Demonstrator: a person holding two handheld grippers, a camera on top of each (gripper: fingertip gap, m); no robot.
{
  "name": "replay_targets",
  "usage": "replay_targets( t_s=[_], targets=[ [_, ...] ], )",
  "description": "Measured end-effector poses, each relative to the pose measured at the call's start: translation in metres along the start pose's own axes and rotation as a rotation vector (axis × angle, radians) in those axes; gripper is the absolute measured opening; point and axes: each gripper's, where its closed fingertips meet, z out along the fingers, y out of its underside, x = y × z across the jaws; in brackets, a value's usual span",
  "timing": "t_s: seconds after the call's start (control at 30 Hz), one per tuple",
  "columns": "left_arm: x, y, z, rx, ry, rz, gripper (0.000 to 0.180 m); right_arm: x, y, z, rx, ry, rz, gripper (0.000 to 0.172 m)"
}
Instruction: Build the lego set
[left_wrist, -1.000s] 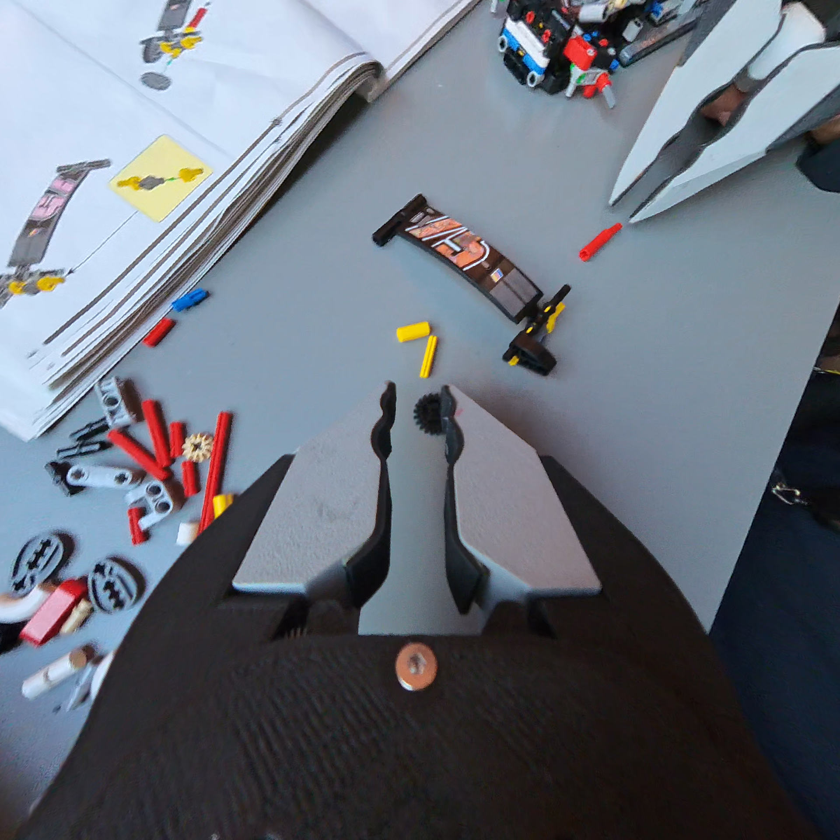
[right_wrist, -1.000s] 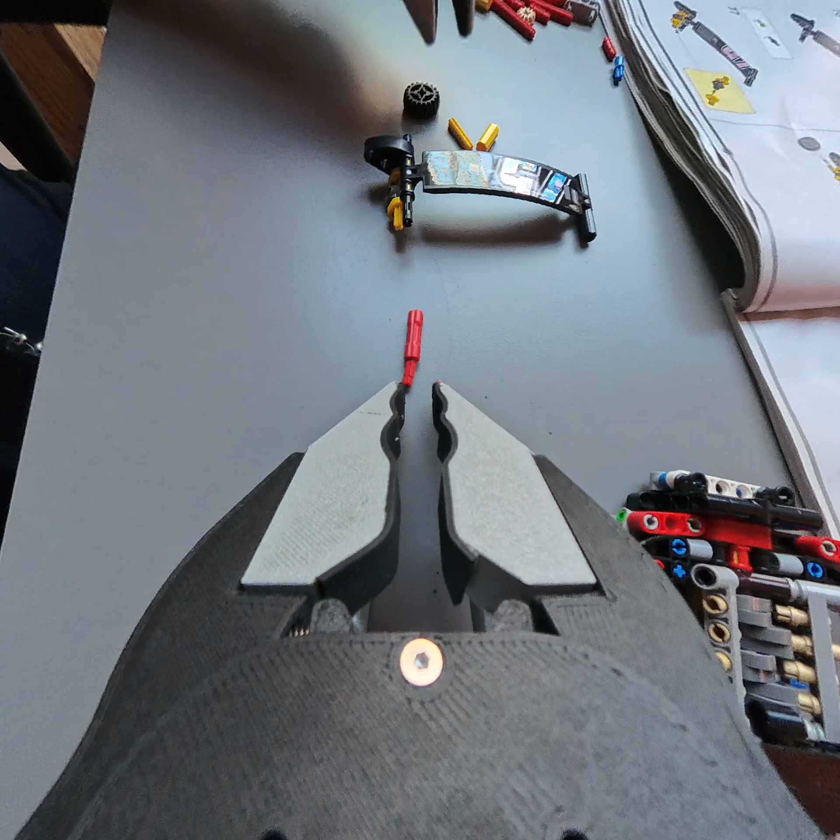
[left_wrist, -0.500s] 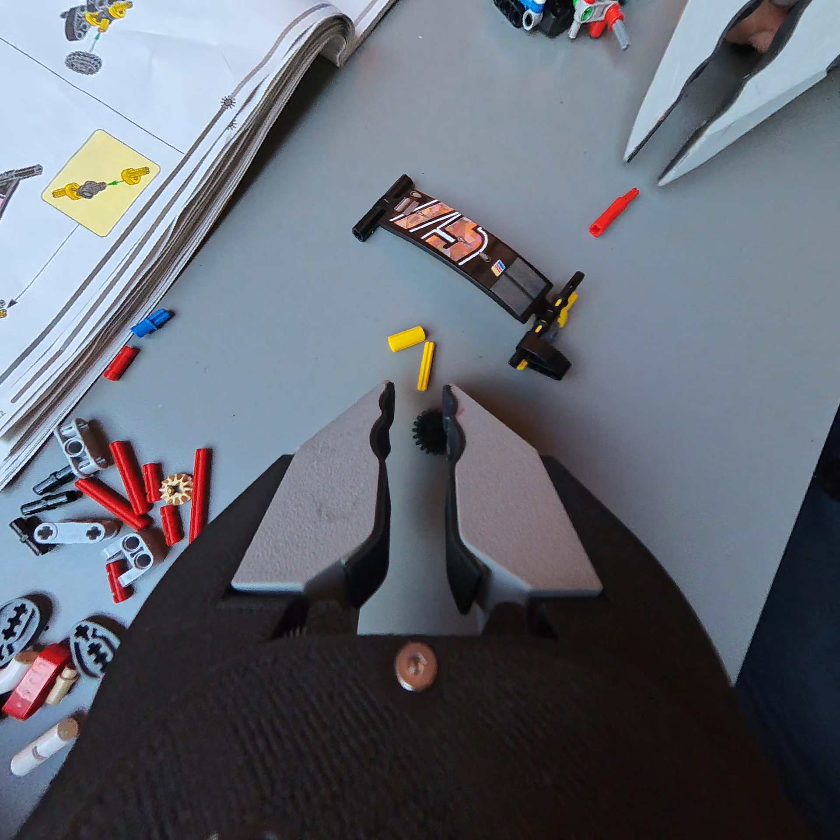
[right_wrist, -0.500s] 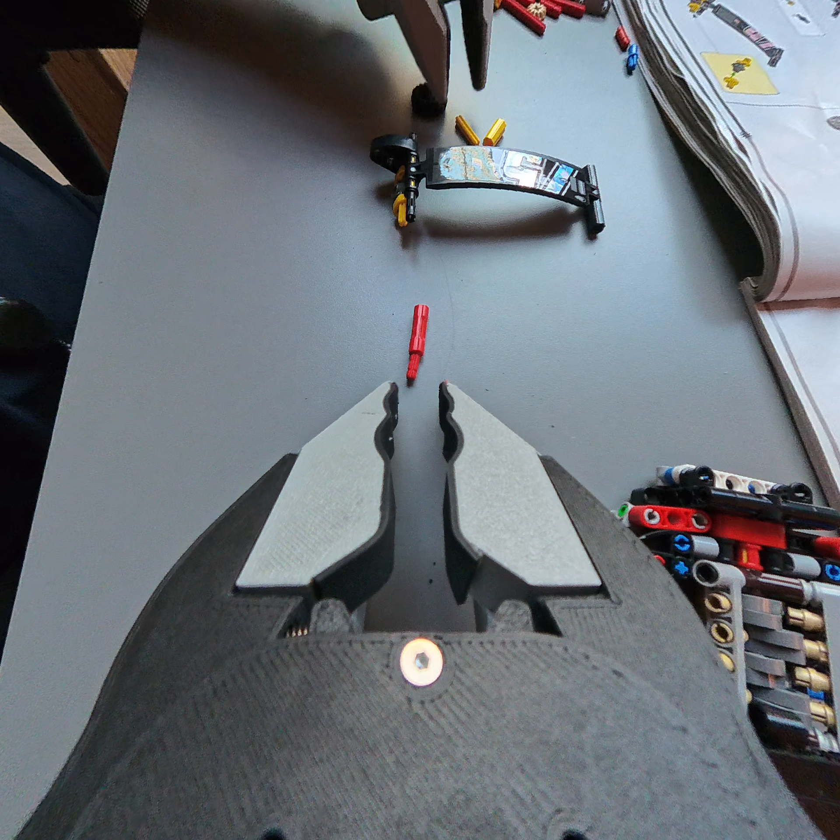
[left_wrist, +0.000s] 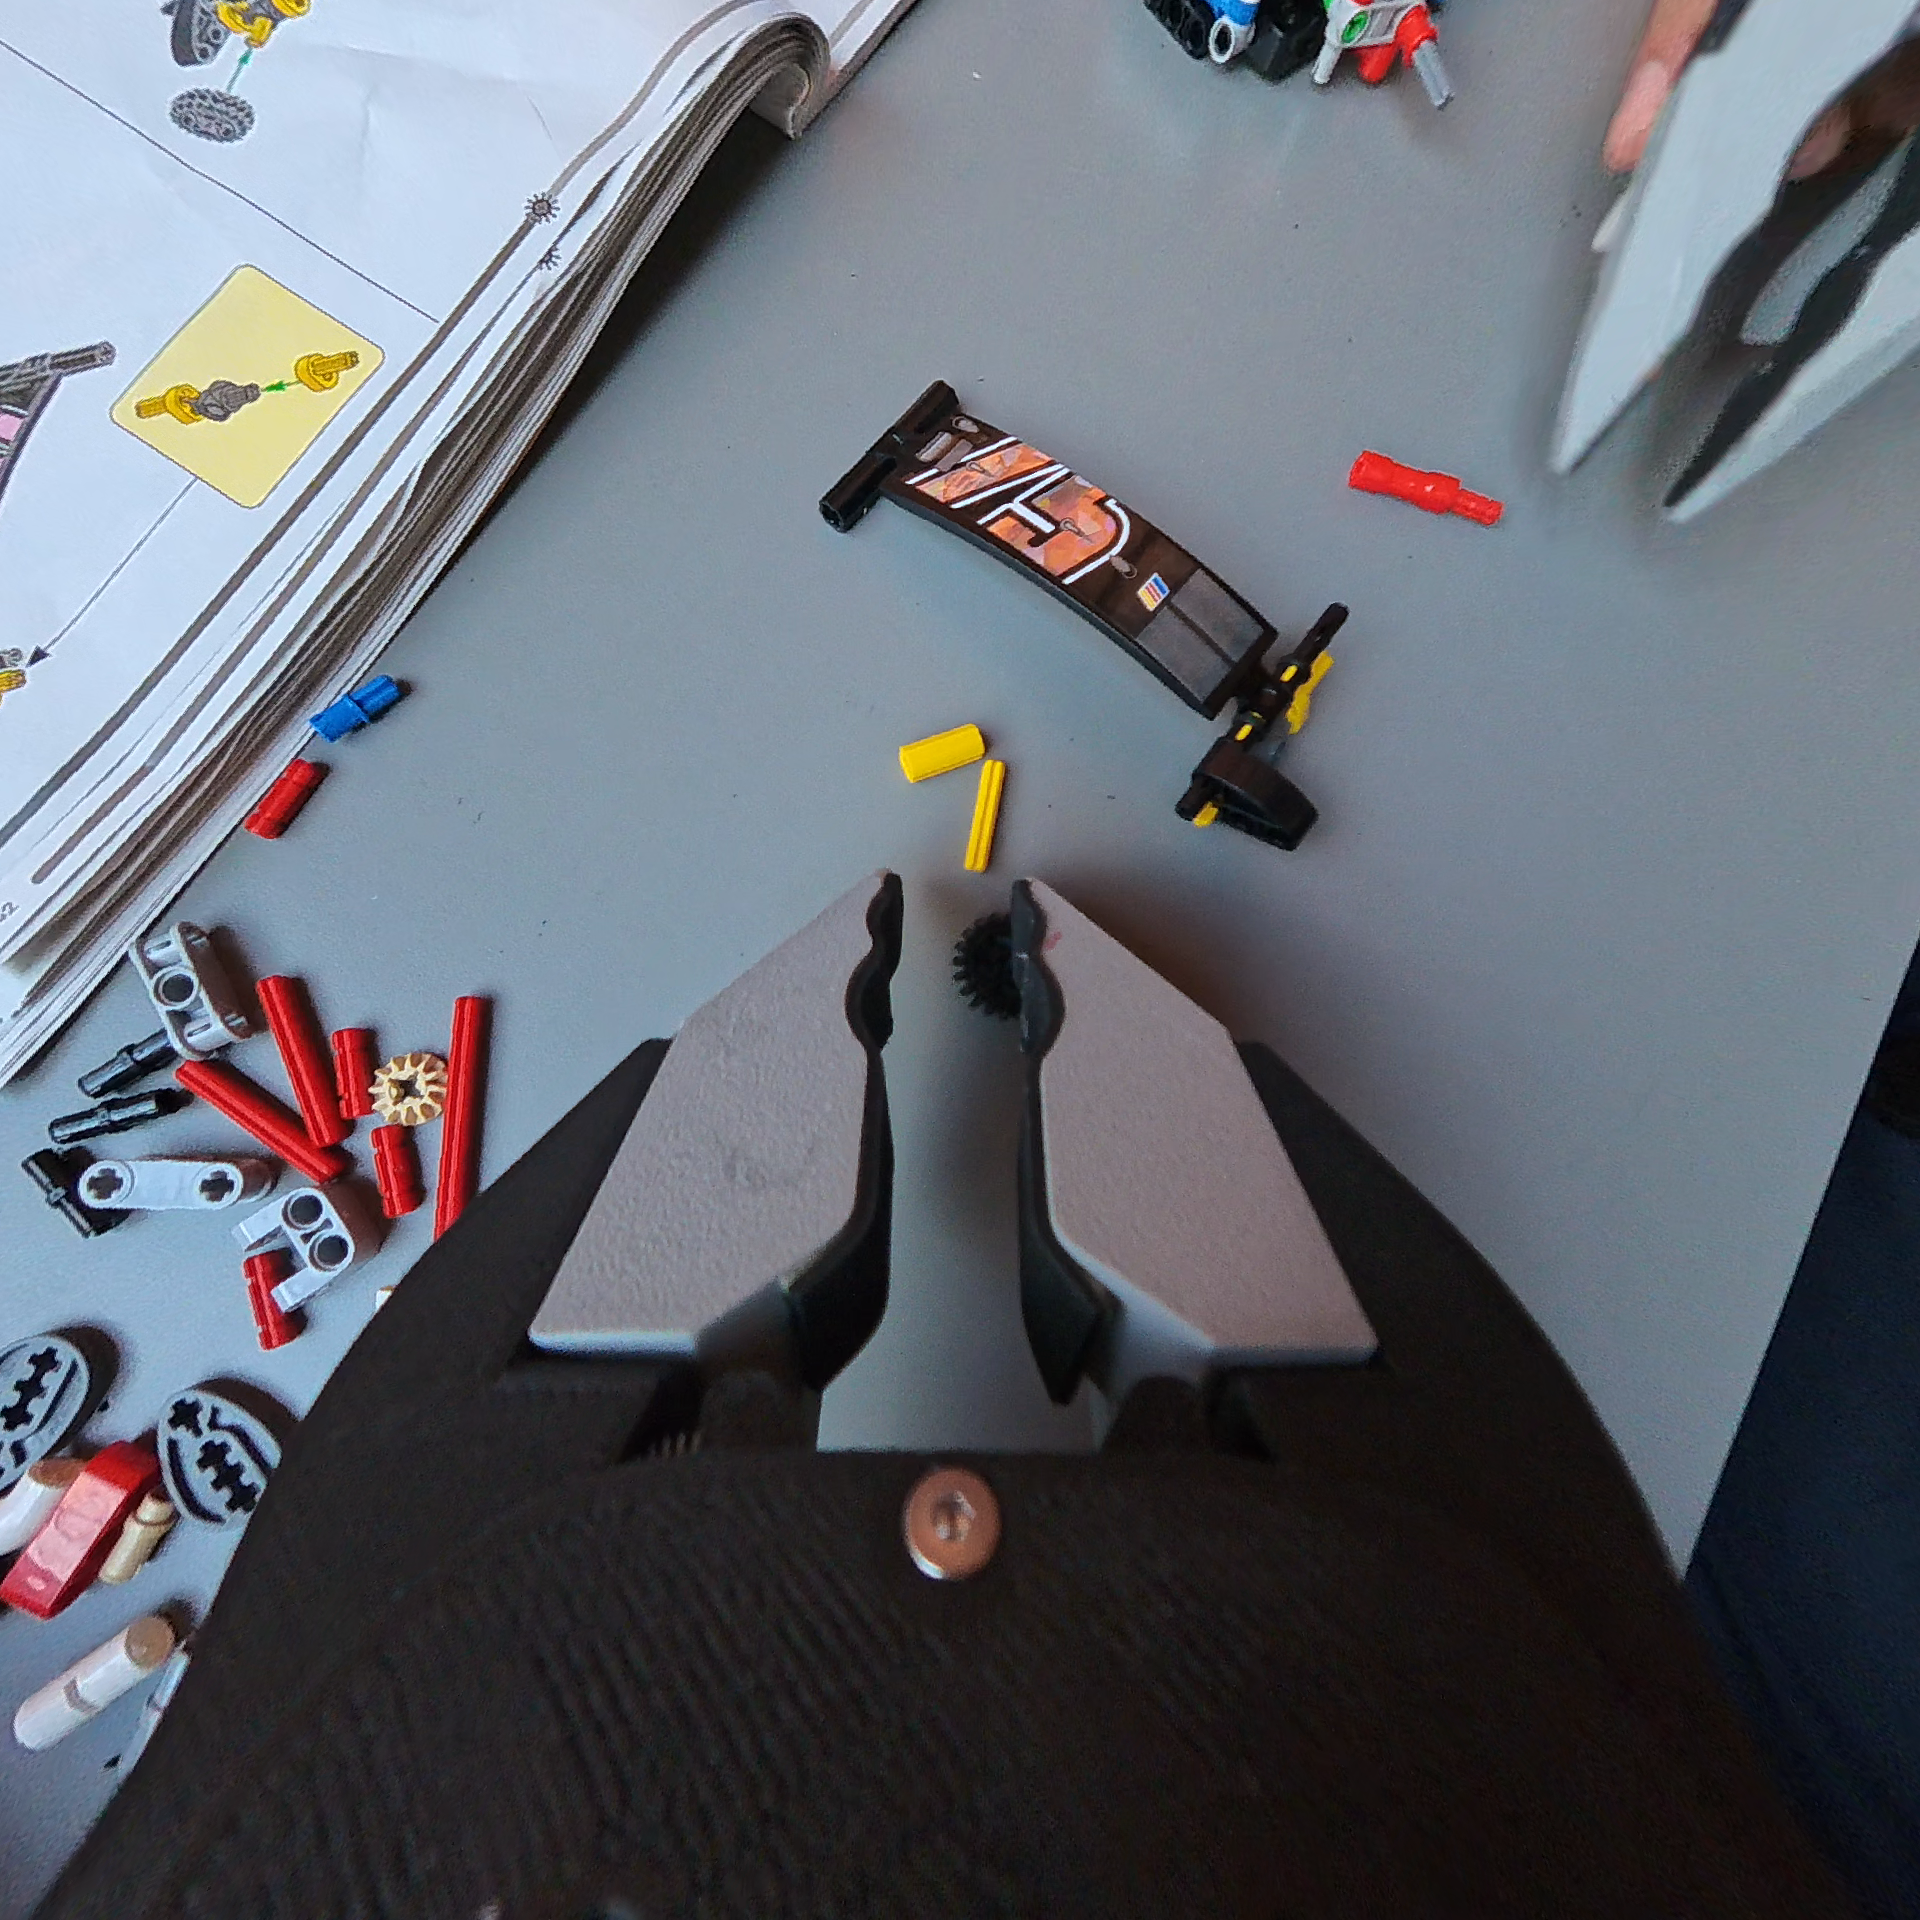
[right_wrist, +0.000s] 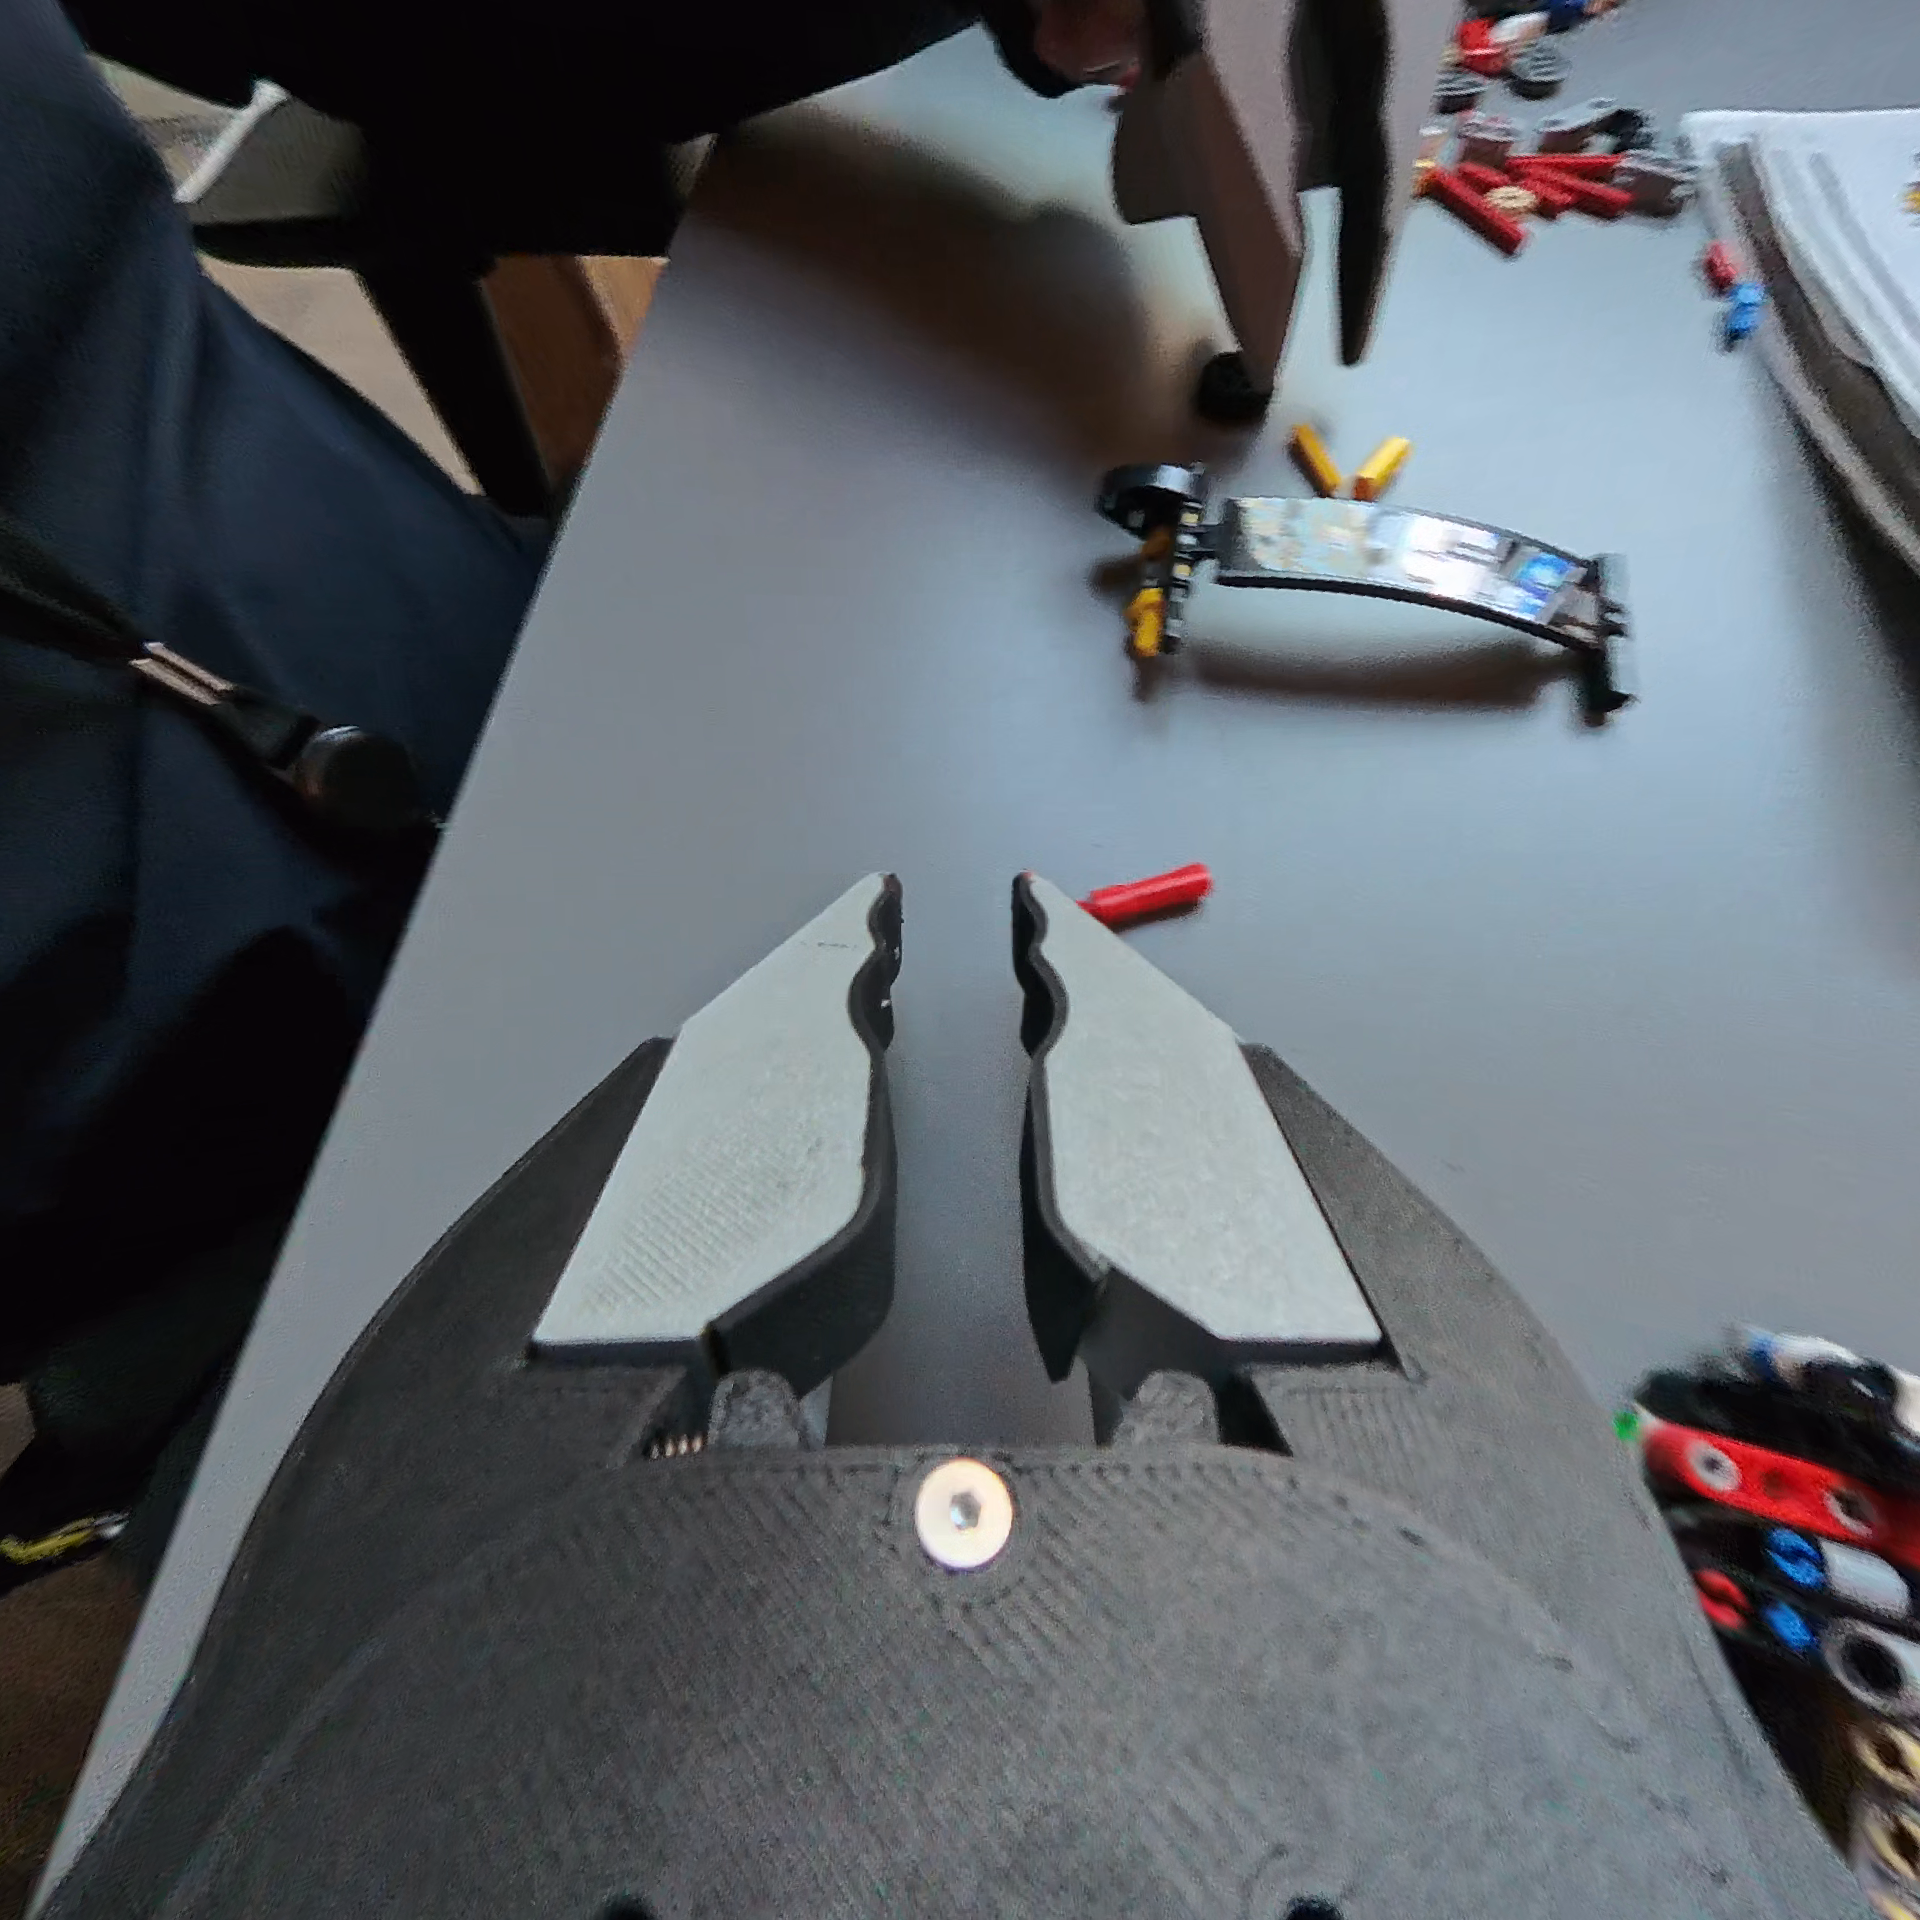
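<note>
My left gripper (left_wrist: 956, 894) is open just above the grey table (left_wrist: 644, 582). A small black gear (left_wrist: 982, 961) lies on the table against the inner side of its right finger, clear of the left pad. A yellow axle (left_wrist: 984, 816) and a yellow bush (left_wrist: 940, 750) lie just ahead of the tips. Beyond them lies a black curved panel (left_wrist: 1070, 530) with a black and yellow end piece. My right gripper (right_wrist: 956, 894) is open and empty. A red pin (right_wrist: 1148, 894) lies beside its right fingertip. The right wrist view shows the left gripper (right_wrist: 1299, 260) over the gear (right_wrist: 1231, 387).
An open instruction booklet (left_wrist: 260, 364) lies at the left. Loose red, grey and black parts (left_wrist: 291, 1101) are piled by my left gripper. A partly built model (right_wrist: 1787, 1507) stands by my right gripper. The table edge and a person's dark clothes (right_wrist: 156, 623) are close. The grippers' ends are close to 15 cm from one another.
The right jaws opened wider and that gripper swung left, so the red pin, now turned, lies right of its tip. The left gripper crept towards the yellow pieces, gear still by its right finger.
</note>
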Motion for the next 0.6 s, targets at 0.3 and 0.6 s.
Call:
replay_targets(
  t_s=[0.3, 0.6],
  targets=[
    [-0.002, -0.002, -0.006, 0.021, -0.007, -0.001, 0.017, 0.004, 0.013, 0.010, -0.107, 0.006, -0.021, 0.018],
    [0.000, -0.002, -0.006, 0.022, -0.007, -0.001, 0.017, 0.017, -0.001, 0.011, -0.057, 0.085, -0.053, 0.024]
  ],
)
